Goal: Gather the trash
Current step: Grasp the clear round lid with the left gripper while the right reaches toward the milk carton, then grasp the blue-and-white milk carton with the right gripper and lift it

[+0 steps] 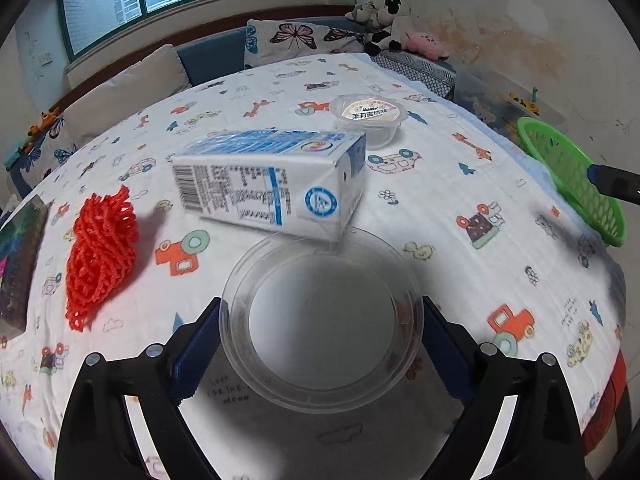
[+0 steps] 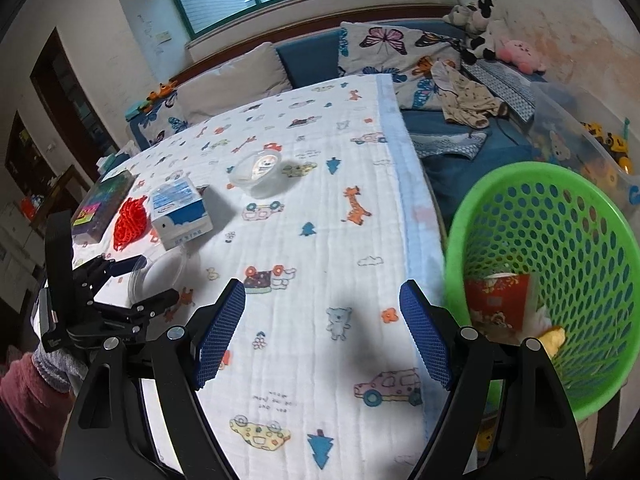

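While the clear round plastic lid (image 1: 322,320) sits low in the centre of the left wrist view, the left gripper (image 1: 322,340) grasps it, one blue pad against each side of its rim. Just above the lid lies a blue-and-white milk carton (image 1: 272,180) on its side, its near corner touching the lid's far rim. To the left of the carton is a crumpled red foam net (image 1: 100,256), and above it a small clear cup with a printed seal (image 1: 368,118). All rest on the surface (image 1: 440,200), which is covered with a white cartoon-print cloth. In the right wrist view, the right gripper (image 2: 322,332) is released, its pads spread with only cloth between them. At the right of that frame, off the surface's edge, a green perforated basket (image 2: 560,216) holds a red paper cup (image 2: 498,300).
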### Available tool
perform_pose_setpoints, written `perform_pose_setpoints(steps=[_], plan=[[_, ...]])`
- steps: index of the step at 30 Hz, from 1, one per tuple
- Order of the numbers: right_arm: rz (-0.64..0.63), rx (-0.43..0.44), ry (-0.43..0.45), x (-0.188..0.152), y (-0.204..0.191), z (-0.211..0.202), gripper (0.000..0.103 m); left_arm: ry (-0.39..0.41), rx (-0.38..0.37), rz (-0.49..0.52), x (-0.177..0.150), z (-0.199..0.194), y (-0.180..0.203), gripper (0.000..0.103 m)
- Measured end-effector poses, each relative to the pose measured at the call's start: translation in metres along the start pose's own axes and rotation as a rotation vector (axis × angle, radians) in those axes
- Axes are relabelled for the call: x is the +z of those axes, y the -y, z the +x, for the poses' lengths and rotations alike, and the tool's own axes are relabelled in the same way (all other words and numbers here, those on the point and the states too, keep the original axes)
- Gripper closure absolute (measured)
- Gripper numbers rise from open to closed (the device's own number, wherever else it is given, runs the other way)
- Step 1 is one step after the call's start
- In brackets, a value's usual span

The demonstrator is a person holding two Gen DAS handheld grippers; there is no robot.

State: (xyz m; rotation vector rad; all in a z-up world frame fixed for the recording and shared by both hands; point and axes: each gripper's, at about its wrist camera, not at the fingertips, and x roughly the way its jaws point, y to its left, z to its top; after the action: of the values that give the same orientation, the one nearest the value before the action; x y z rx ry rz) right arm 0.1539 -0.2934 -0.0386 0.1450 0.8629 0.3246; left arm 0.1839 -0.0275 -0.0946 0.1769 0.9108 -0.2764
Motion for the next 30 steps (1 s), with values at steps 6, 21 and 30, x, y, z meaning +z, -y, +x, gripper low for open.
perform_pose_setpoints(steps=[6, 21, 30], plan=[[-0.042, 0.049, -0.014, 0.008, -0.02, 0.008, 0.024, 0.003, -0.015, -0.017, -0.008, -0.016, -0.001, 0.013], [-0.288, 0.188, -0.064, 0.04, -0.112, 0.059, 0.026, 0.045, 0.04, -0.104, -0.044, -0.08, -0.033, 0.013], [-0.455, 0.208, -0.095, 0.055, -0.162, 0.099, 0.026, 0.065, 0.072, -0.194, -0.064, -0.1, -0.065, 0.013]])
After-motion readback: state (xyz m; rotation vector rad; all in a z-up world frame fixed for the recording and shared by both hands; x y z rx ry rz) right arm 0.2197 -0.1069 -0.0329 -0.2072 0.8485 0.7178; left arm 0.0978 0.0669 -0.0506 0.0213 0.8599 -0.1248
